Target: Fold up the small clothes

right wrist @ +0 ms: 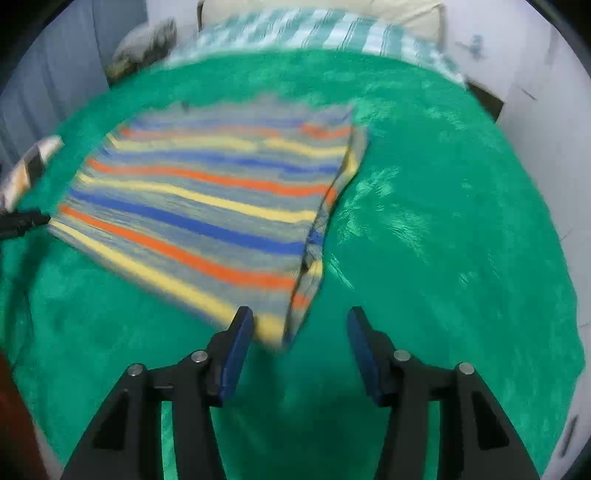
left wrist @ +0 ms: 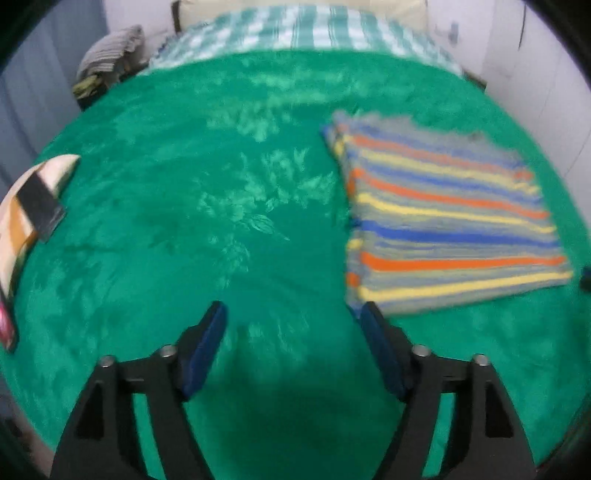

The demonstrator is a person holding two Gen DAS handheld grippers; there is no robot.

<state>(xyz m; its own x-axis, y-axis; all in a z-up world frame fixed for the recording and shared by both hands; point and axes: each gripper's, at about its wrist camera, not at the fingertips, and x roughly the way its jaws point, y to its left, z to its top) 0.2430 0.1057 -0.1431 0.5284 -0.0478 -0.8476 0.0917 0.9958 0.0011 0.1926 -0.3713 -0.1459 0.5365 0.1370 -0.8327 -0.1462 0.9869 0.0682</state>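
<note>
A striped garment (left wrist: 447, 218) in grey, blue, orange and yellow lies folded flat on the green blanket (left wrist: 221, 206), to the right in the left wrist view. My left gripper (left wrist: 293, 314) is open and empty, just left of the garment's near left corner. In the right wrist view the garment (right wrist: 207, 206) lies left of centre with a folded edge along its right side. My right gripper (right wrist: 301, 319) is open and empty at the garment's near corner, its left fingertip (right wrist: 243, 321) over the cloth edge. The left gripper's tip (right wrist: 22, 221) shows at the garment's left edge.
The green blanket (right wrist: 443, 221) covers a bed. A green-and-white checked cloth (left wrist: 303, 33) lies at the head of the bed. A cushion patterned in white, black and orange (left wrist: 29, 206) lies at the left edge. A pile of clothes (left wrist: 107, 59) sits far left.
</note>
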